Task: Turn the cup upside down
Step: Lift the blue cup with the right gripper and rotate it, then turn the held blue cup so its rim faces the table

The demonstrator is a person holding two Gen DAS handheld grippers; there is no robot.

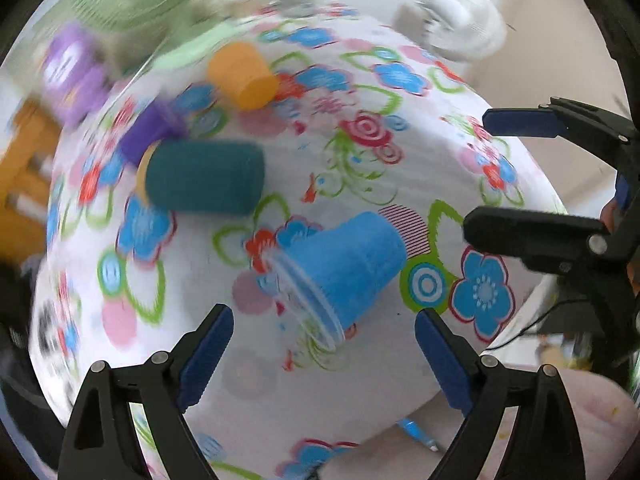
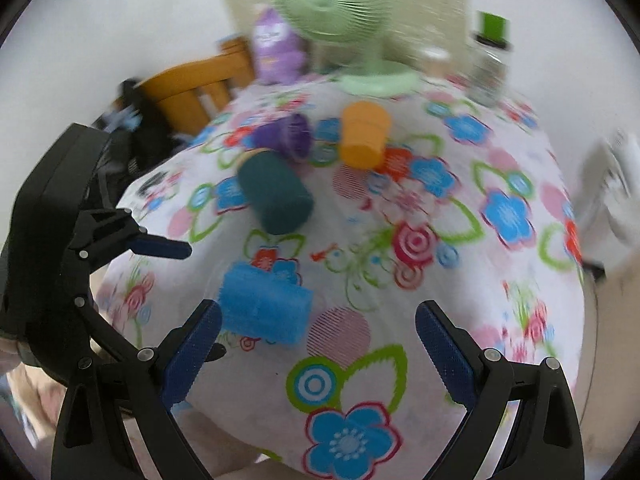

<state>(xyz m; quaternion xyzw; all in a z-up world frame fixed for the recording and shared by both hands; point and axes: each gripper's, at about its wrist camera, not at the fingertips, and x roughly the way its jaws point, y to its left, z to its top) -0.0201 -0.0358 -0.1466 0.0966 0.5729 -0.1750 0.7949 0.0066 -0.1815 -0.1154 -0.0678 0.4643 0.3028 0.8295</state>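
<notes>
A blue cup (image 1: 344, 268) lies on its side on the flowered tablecloth (image 1: 380, 360), its clear rim toward my left gripper; it also shows in the right wrist view (image 2: 266, 306). My left gripper (image 1: 324, 336) is open and empty, just short of the cup's rim. My right gripper (image 2: 318, 330) is open and empty, with the cup close to its left finger. A dark green cup (image 1: 204, 178), an orange cup (image 1: 242, 76) and a purple cup (image 1: 150, 130) also lie tipped on the cloth. Each gripper shows in the other's view.
A green desk fan (image 2: 336, 12), a purple pouch (image 2: 276, 46) and a clear bottle (image 2: 490, 64) stand at the table's far edge. A wooden chair (image 2: 188, 88) is at the far left. A blue pen (image 1: 416, 434) lies below the table edge.
</notes>
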